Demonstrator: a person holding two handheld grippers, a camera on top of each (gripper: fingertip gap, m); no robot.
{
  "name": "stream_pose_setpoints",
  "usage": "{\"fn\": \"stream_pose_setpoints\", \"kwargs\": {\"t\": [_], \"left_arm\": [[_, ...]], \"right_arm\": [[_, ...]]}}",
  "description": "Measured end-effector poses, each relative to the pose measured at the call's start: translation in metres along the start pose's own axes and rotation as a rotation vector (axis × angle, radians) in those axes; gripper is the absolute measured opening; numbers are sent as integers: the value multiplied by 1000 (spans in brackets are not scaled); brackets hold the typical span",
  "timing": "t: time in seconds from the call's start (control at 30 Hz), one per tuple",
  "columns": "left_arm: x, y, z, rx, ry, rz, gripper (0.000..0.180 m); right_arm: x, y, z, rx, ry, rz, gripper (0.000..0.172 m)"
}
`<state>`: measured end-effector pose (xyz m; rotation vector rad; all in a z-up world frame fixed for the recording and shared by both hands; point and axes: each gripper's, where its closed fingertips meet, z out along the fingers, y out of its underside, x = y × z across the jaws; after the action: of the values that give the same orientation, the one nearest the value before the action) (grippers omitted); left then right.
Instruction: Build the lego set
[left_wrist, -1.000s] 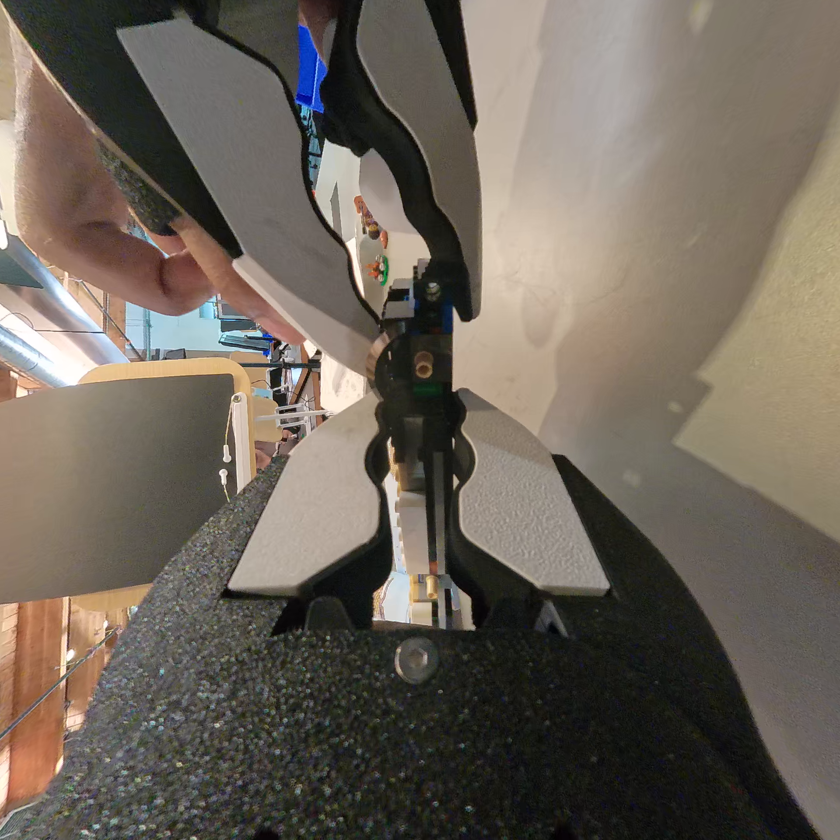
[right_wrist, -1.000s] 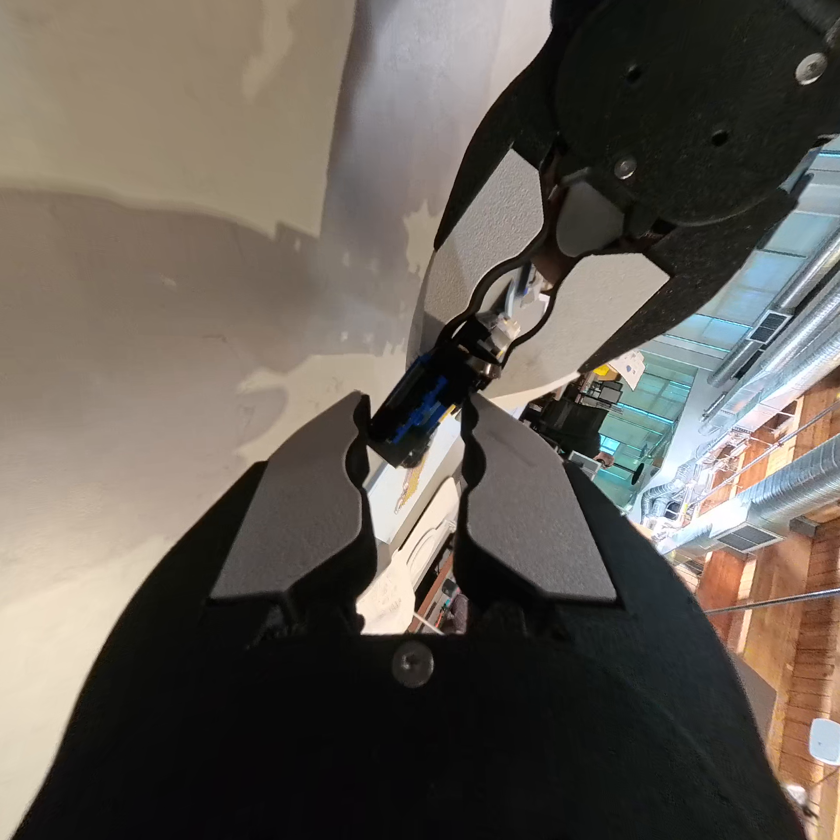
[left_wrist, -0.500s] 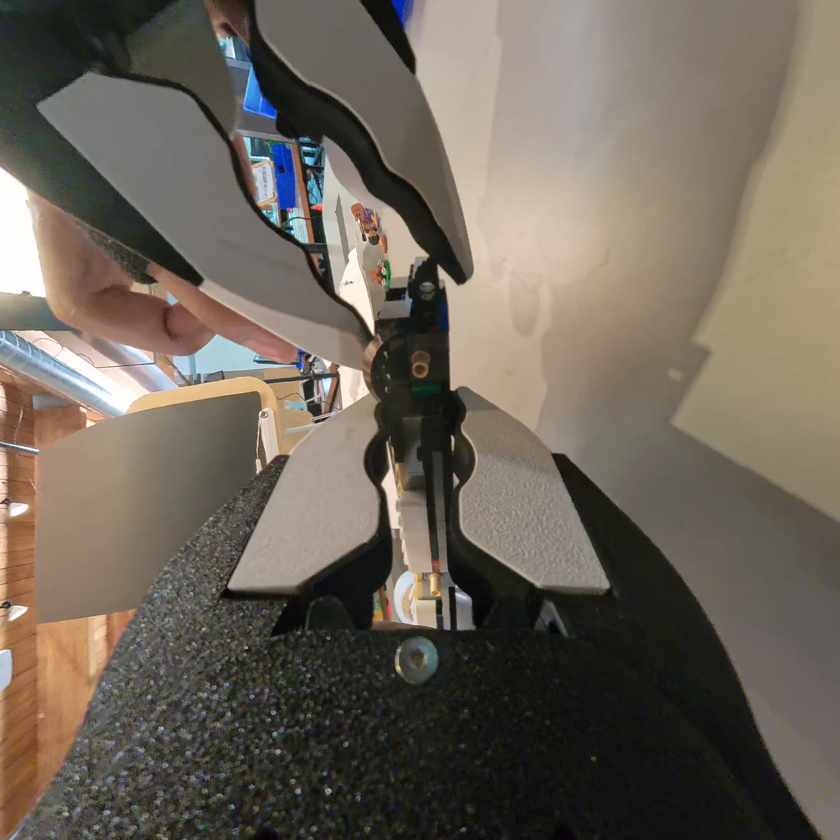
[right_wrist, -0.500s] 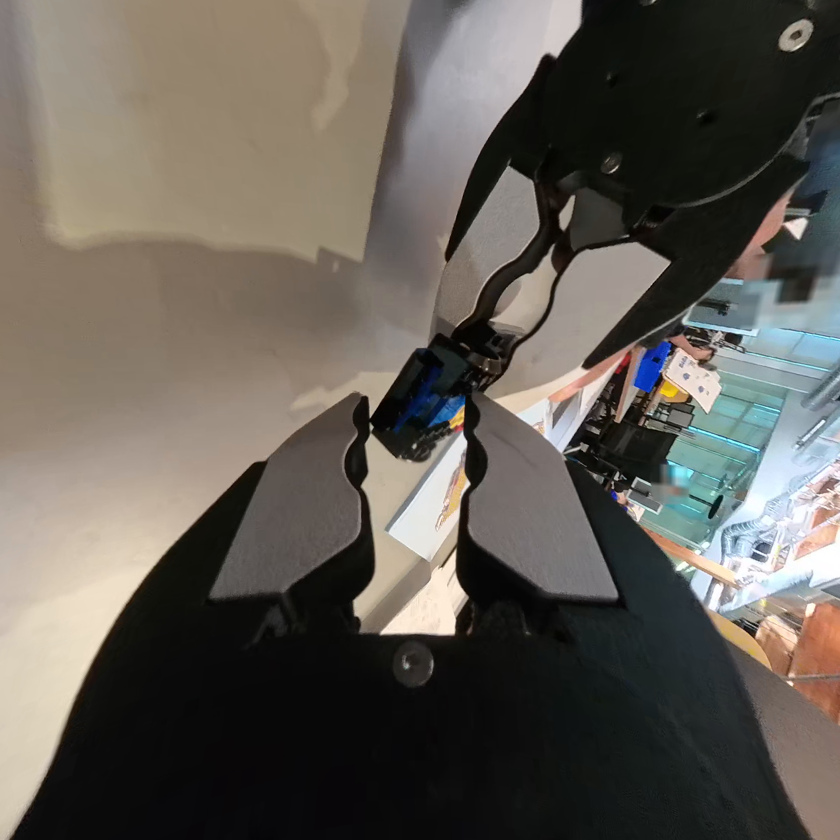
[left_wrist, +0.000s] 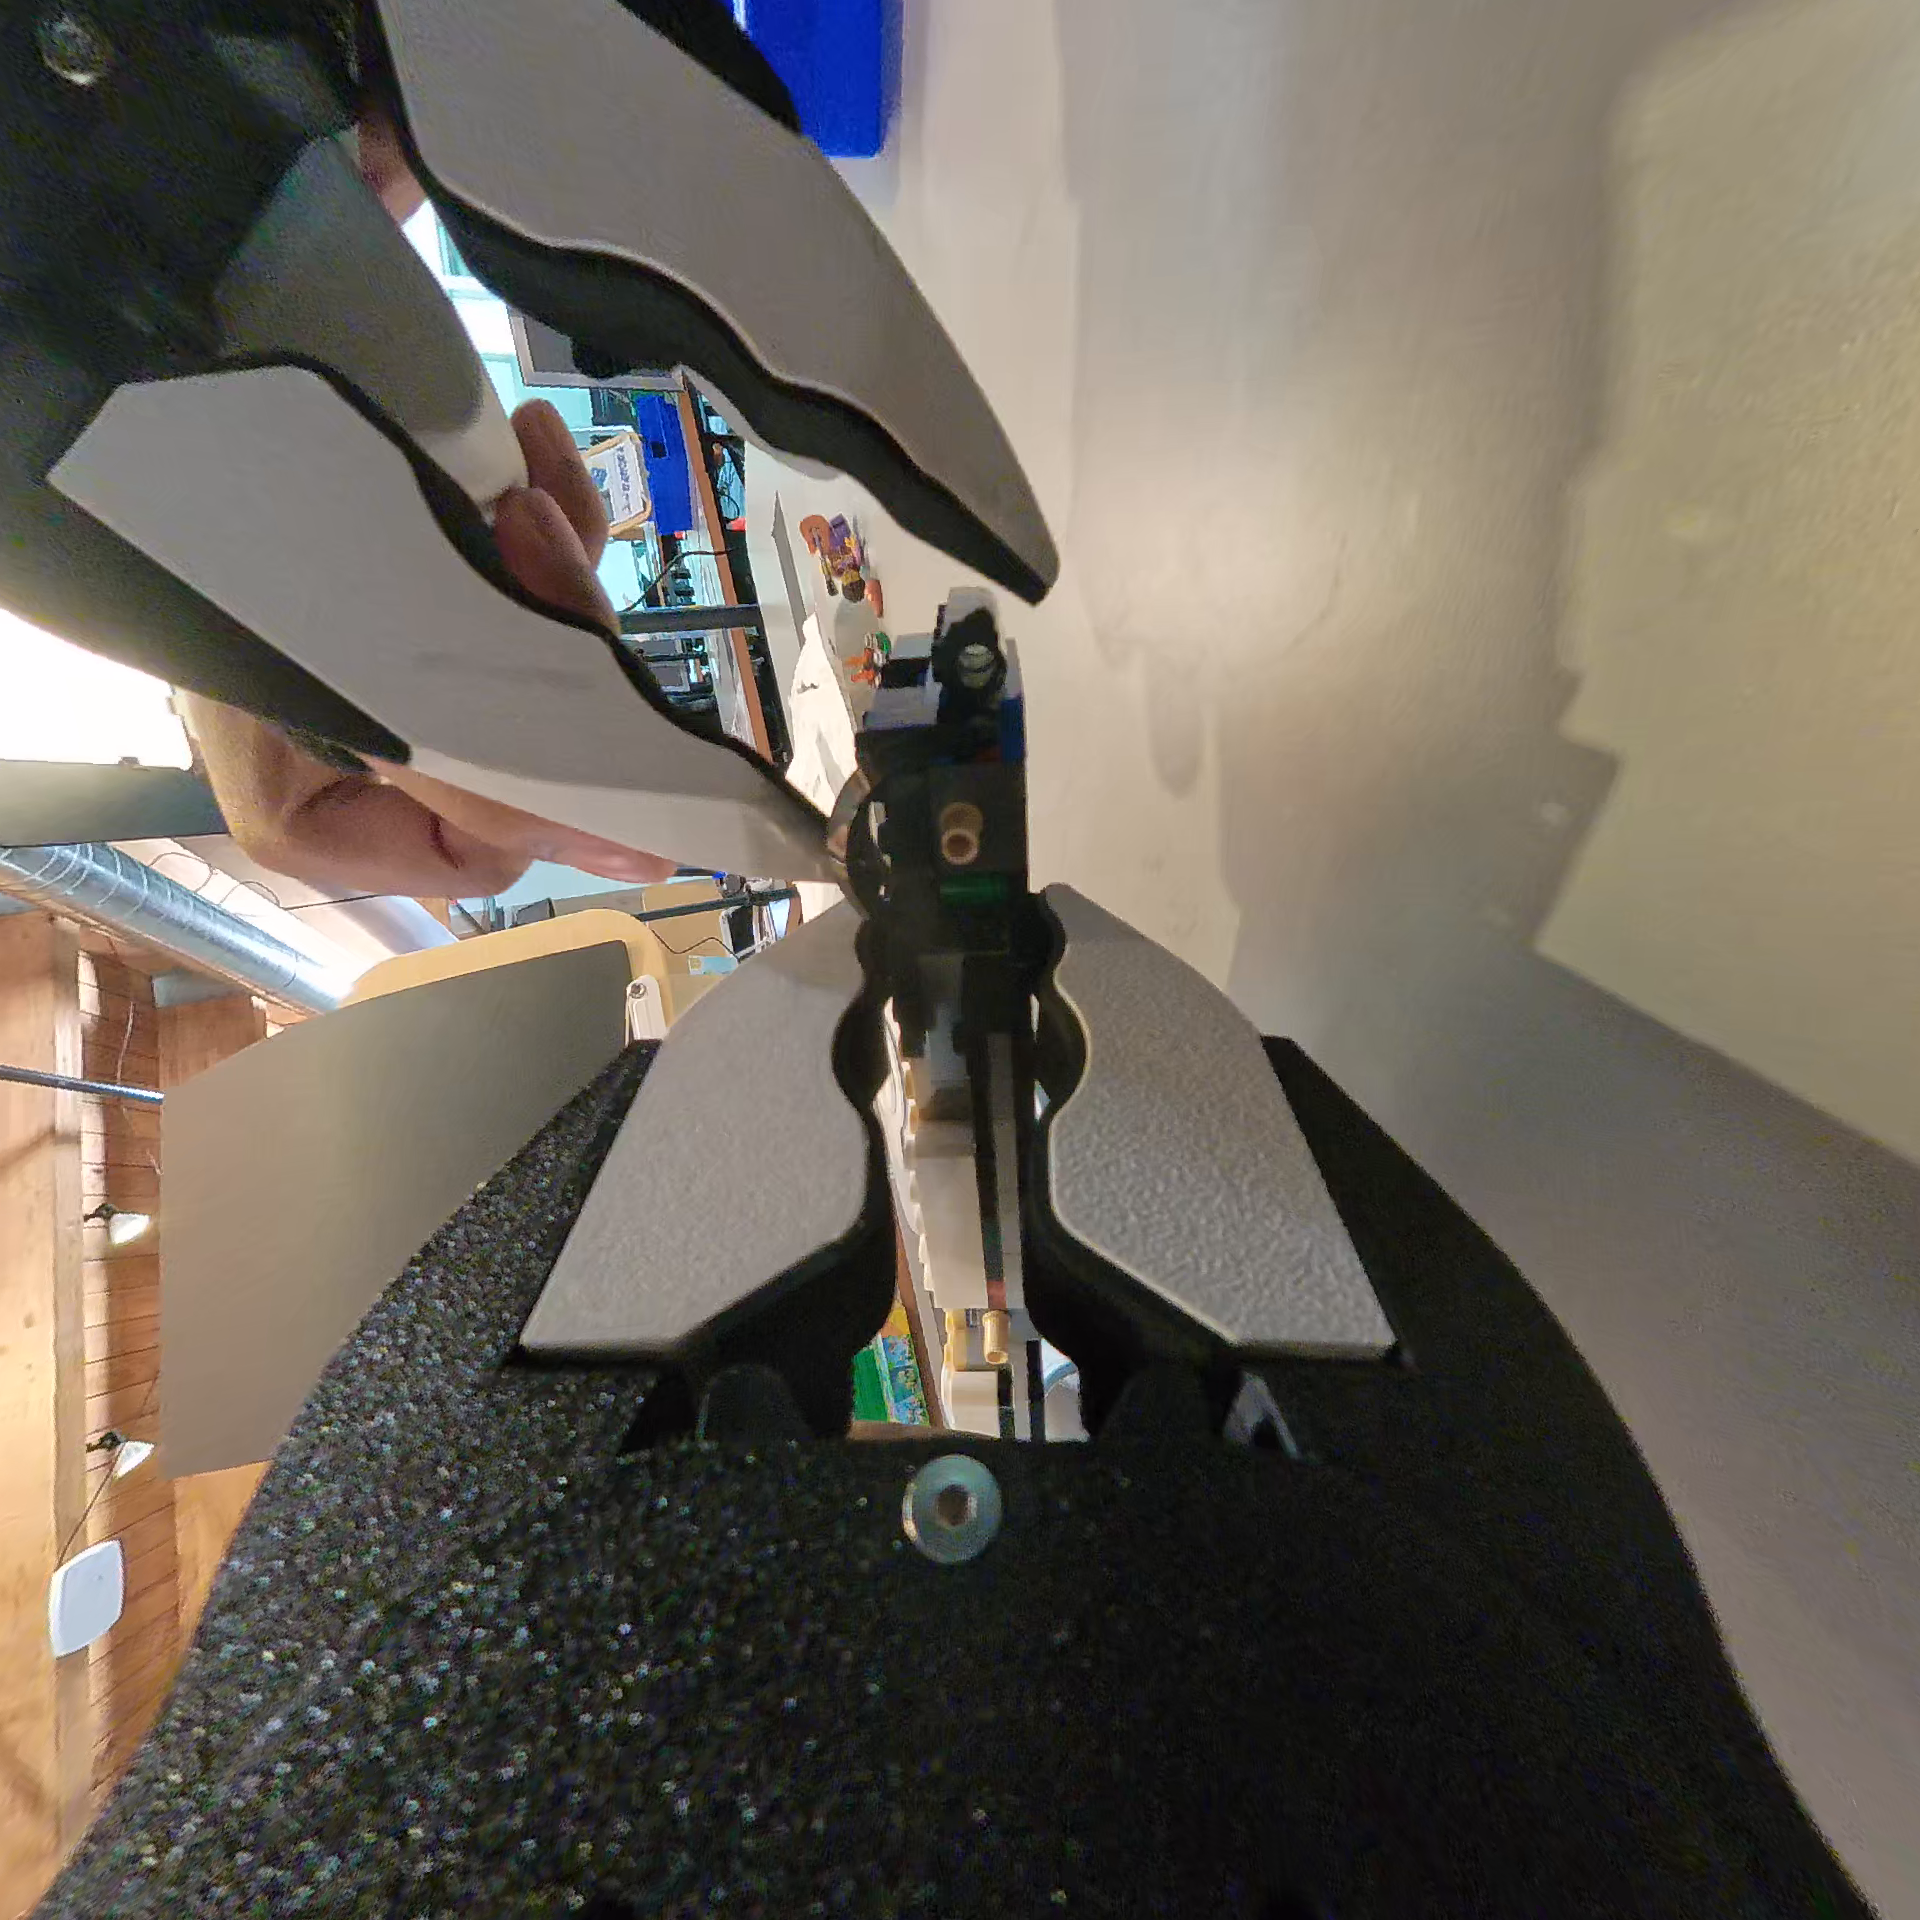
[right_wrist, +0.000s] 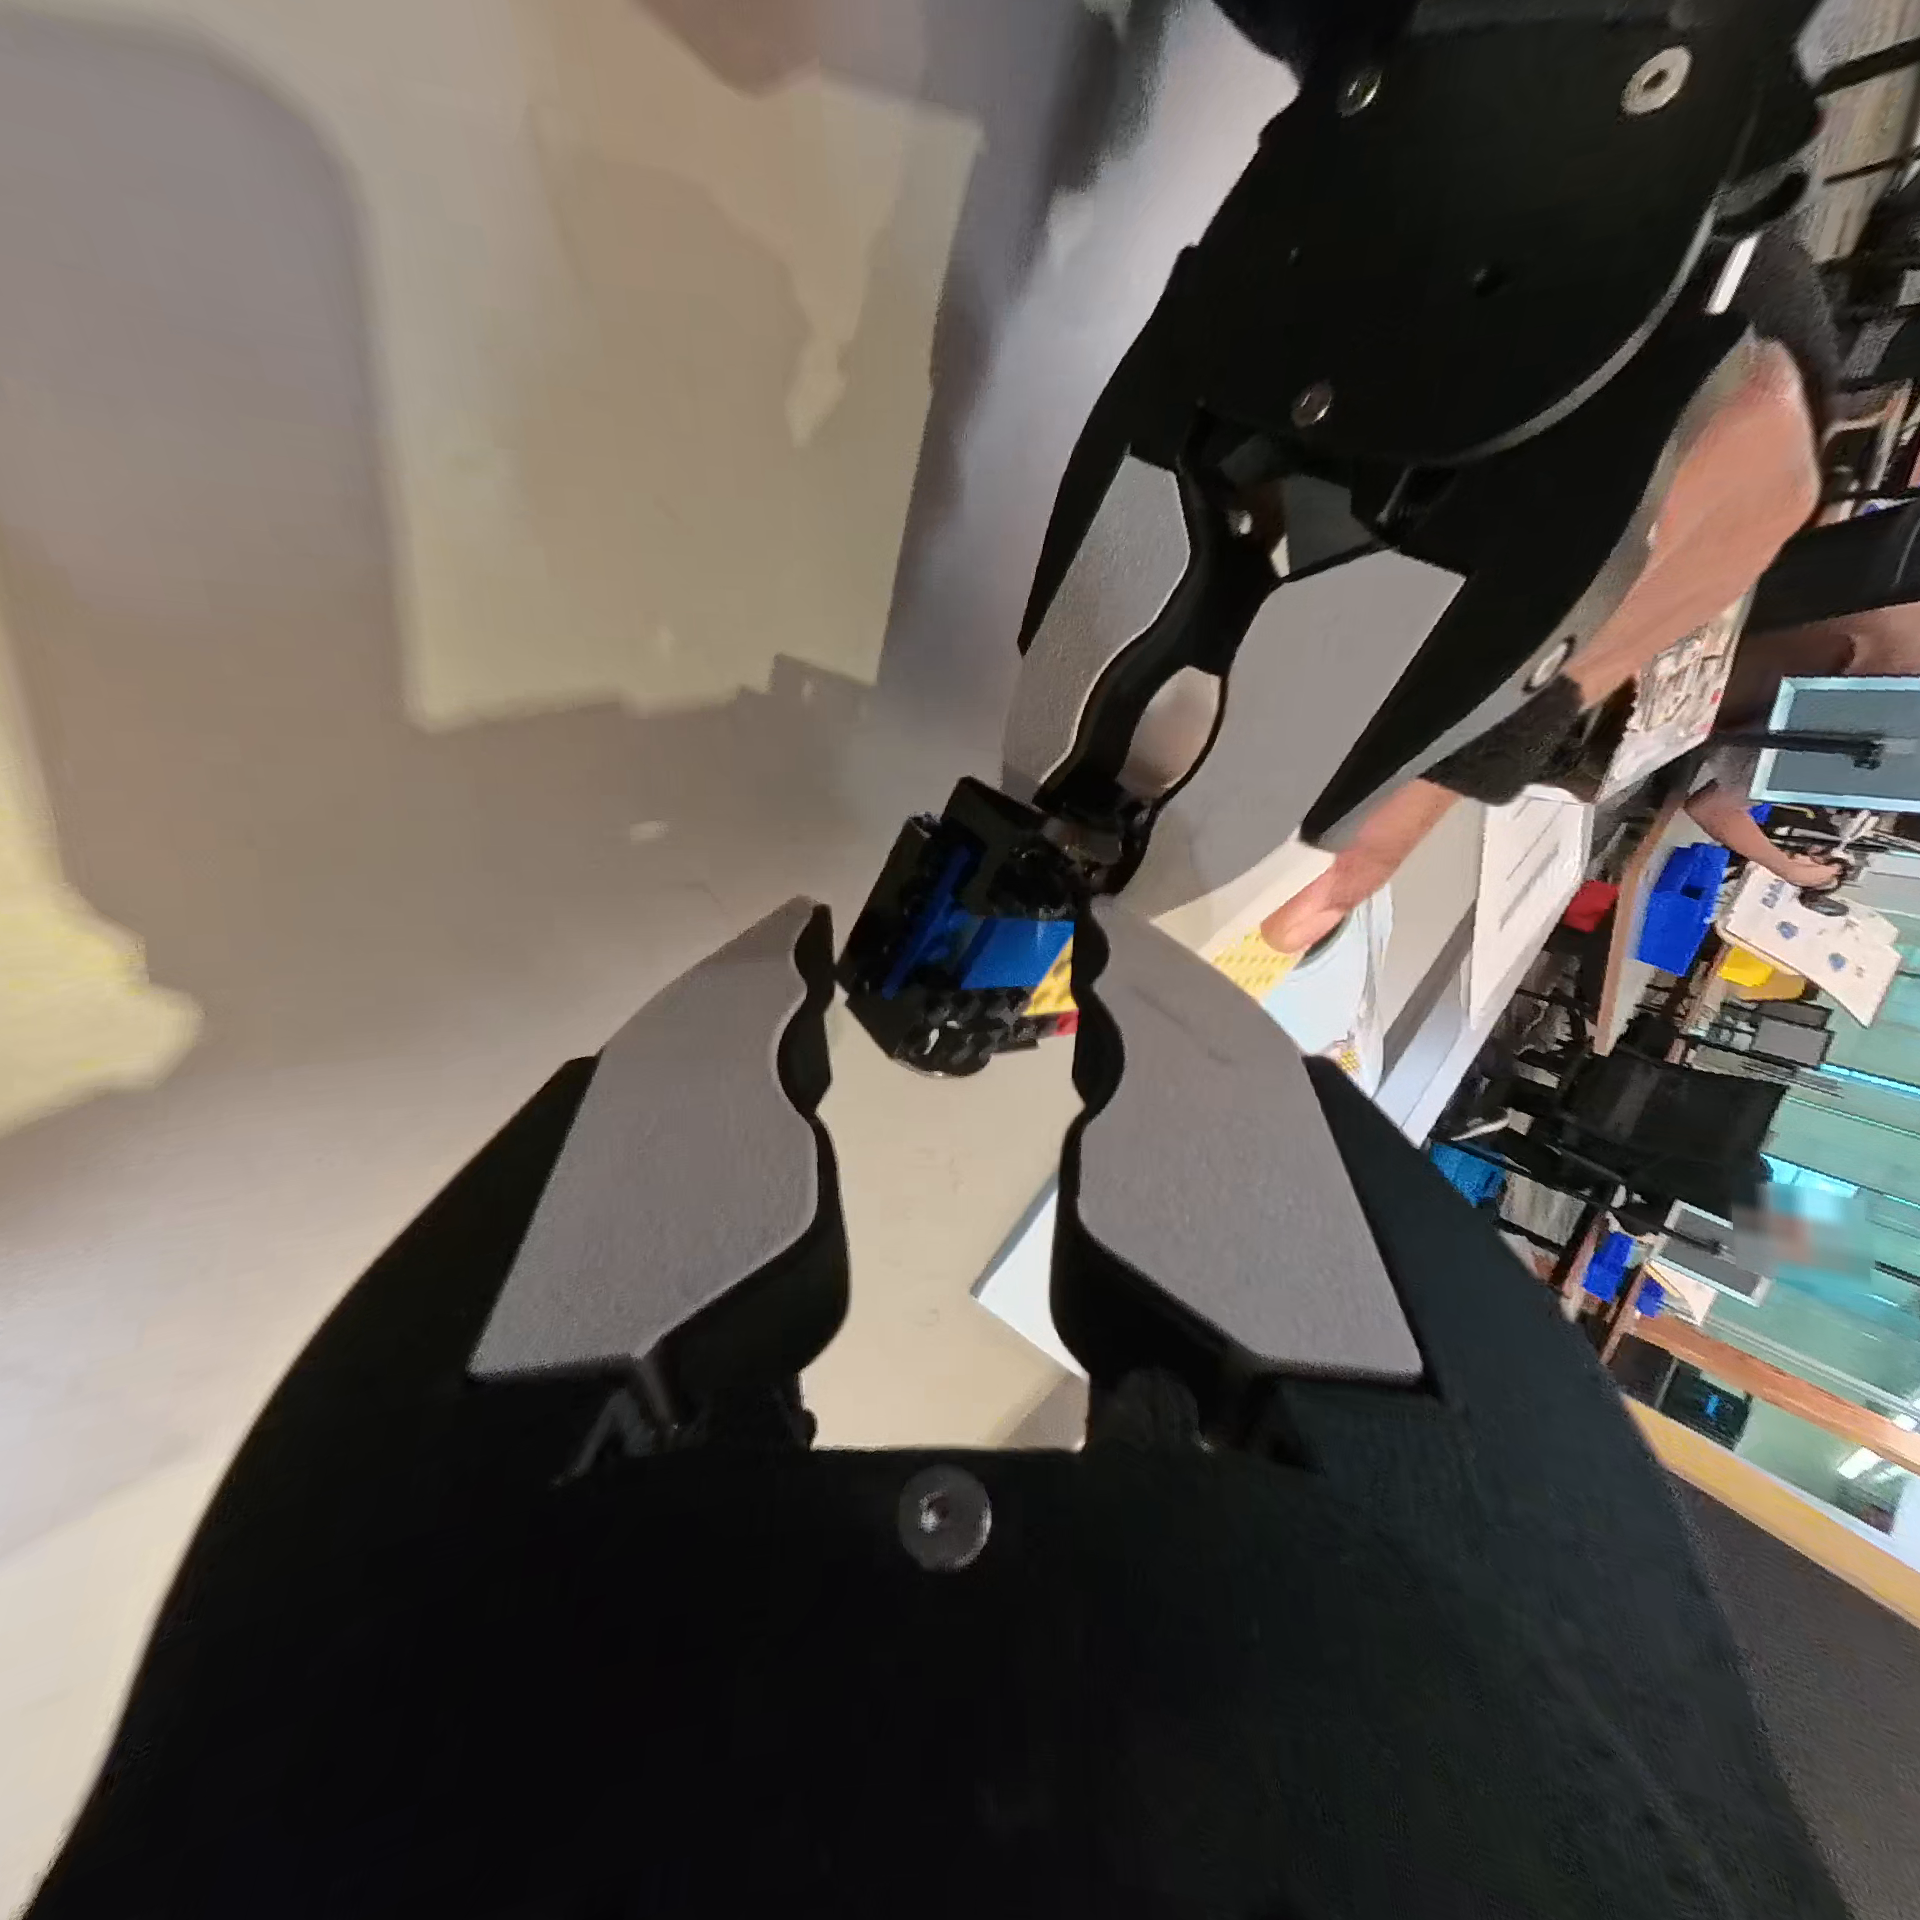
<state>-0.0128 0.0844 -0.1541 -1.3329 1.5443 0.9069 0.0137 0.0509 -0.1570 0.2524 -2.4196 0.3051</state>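
Note:
My left gripper (left_wrist: 951, 914) is shut on a small brick-built vehicle (left_wrist: 966, 800) of black and blue bricks with black wheels. It grips the vehicle's near end, and the far end sticks out past the fingertips. My right gripper (right_wrist: 951, 920) is open, and its fingers straddle the vehicle's free end (right_wrist: 966, 935). In the left wrist view its lower finger (left_wrist: 727, 800) lies against a wheel, while the upper finger (left_wrist: 935, 499) stands clear of the bricks. The right wrist view shows the left gripper (right_wrist: 1096, 821) clamped on the vehicle's other end.
A white table surface (left_wrist: 1403, 520) fills the background, with hard shadows. A person's hand (left_wrist: 395, 821) is behind the right gripper. Small toy figures (left_wrist: 842, 561) stand far off. A booklet with a yellow picture (right_wrist: 1257, 956) lies at the table edge. Blue bins (right_wrist: 1683, 904) and desks stand beyond.
The right gripper's jaws have spread wider around the vehicle's free end, and both views have swung. The left gripper's hold on the vehicle is unchanged.

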Motion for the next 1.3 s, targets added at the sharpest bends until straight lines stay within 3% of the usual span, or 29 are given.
{"fn": "stream_pose_setpoints", "kwargs": {"t": [1.2,1.3], "left_arm": [[5,-3,11,12,15,-40,24],[-4,1,12,-11,-32,-58,24]], "right_arm": [[-3,-3,0,29,-47,37,43],[3,1,-4,3,-5,18,46]]}}
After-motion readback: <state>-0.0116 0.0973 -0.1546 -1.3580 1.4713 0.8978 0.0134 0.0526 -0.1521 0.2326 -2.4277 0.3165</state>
